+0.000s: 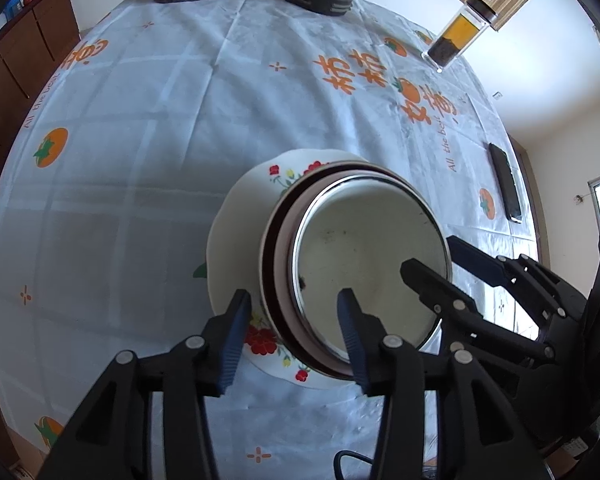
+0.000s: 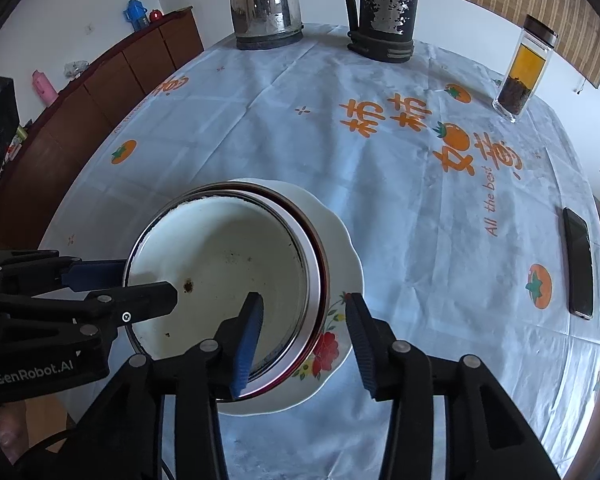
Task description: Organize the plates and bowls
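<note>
In your left wrist view, the stack sat straight ahead of your left gripper point(image 1: 292, 336) and slightly to its right: a white enamel bowl point(image 1: 370, 264) nested in a dark-rimmed bowl point(image 1: 274, 264), both resting on a flowered plate point(image 1: 236, 220) on the tablecloth point(image 1: 140, 160). Your left jaws stood apart and held nothing, with the near-left rims of both bowls lying between them — one finger out over the plate, the other over the white bowl's inside. The right gripper point(image 1: 428, 260) came in from the right, its jaws also spread, one finger inside the white bowl and the other outside its far-right rim. In your right wrist view the same stack lay ahead and to the left of your right gripper point(image 2: 304, 336); its released jaws straddled the right-hand rims, one finger over the bowl's floor and one out over the plate's flowered edge. Your left gripper point(image 2: 120, 280) reached in from the left, straddling the opposite rim. So you had the bowls bracketed from both sides — neither hand looked clearly nearer. Whether any finger touched a rim could not be told. A kettle point(image 2: 264, 4), a dark jug point(image 2: 384, 8), a tea bottle point(image 2: 524, 72) and a phone point(image 2: 578, 264) stood well apart.
</note>
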{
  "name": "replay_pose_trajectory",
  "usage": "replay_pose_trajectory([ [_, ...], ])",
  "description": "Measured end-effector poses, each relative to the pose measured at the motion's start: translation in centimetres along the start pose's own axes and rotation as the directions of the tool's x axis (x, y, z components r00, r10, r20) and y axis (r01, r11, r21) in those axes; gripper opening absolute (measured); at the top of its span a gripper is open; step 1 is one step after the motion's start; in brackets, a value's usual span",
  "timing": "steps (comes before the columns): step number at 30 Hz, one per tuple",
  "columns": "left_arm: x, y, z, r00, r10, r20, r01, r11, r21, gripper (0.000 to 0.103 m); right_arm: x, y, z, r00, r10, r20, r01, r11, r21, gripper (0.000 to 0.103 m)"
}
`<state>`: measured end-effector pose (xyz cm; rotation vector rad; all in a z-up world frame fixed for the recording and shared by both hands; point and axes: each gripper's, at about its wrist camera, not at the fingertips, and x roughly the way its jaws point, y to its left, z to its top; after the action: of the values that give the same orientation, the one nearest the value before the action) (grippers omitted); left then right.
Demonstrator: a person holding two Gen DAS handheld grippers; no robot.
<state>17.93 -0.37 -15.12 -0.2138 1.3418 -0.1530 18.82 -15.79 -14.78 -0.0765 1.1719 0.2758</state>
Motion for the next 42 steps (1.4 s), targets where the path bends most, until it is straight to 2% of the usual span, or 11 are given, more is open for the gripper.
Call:
replay_pose_trajectory([
  [3,-0.1,0.0,-0.3,1.0,0.015,0.005,-0.015,1.0,0.0,0.057,-0.2,0.1,0.0,1.0,-0.004,0.005,0.004,1.0,-0.004,0.046],
  [10,-0.6,0.0,-1.0,0.999,0.035,0.01,-0.035,0.999,0.0,0.058,-0.7,0.0,-0.5,1.0,-0.014,0.022,0.014,1.0,-0.015,0.046],
  [14,-2.8,-0.6,-1.4,0.995,0.055,0.086,-0.057,0.998,0.023,0.058,-2.6,-0.1,-0.6,0.997,-0.016,0.077,0.017,1.0,-0.014,0.046],
  [18,-6.0,-1.5,-1.5,0.976,0.07,0.204,-0.082,0.995,0.053,0.058,-5.7,0.0,-0.8,0.983,-0.038,0.182,0.043,0.999,-0.021,0.046],
  [22,-9.0,-2.5,-2.0,0.942,0.087,0.325,-0.118,0.99,0.08,0.062,-9.4,0.3,-1.1,0.943,-0.079,0.323,0.094,0.995,-0.034,0.046],
  [26,-10.8,-2.9,-2.4,0.917,0.089,0.389,-0.13,0.988,0.082,0.065,-11.9,0.3,-1.3,0.908,-0.089,0.41,0.11,0.994,-0.026,0.047],
  [29,-11.8,-3.3,-2.8,0.899,0.093,0.427,-0.143,0.986,0.085,0.065,-13.4,0.4,-1.8,0.882,-0.092,0.463,0.115,0.993,-0.022,0.057],
  [31,-12.4,-3.6,-3.1,0.888,0.098,0.449,-0.151,0.985,0.085,0.066,-14.1,0.5,-2.0,0.868,-0.094,0.488,0.123,0.992,-0.026,0.058],
  [35,-13.2,-4.0,-3.6,0.876,0.099,0.472,-0.157,0.984,0.086,0.071,-14.5,0.6,-2.4,0.865,-0.088,0.494,0.119,0.992,-0.031,0.058],
  [42,-13.6,-4.4,-4.1,0.873,0.096,0.478,-0.157,0.984,0.09,0.071,-15.2,0.5,-3.1,0.859,-0.087,0.505,0.12,0.992,-0.032,0.059],
])
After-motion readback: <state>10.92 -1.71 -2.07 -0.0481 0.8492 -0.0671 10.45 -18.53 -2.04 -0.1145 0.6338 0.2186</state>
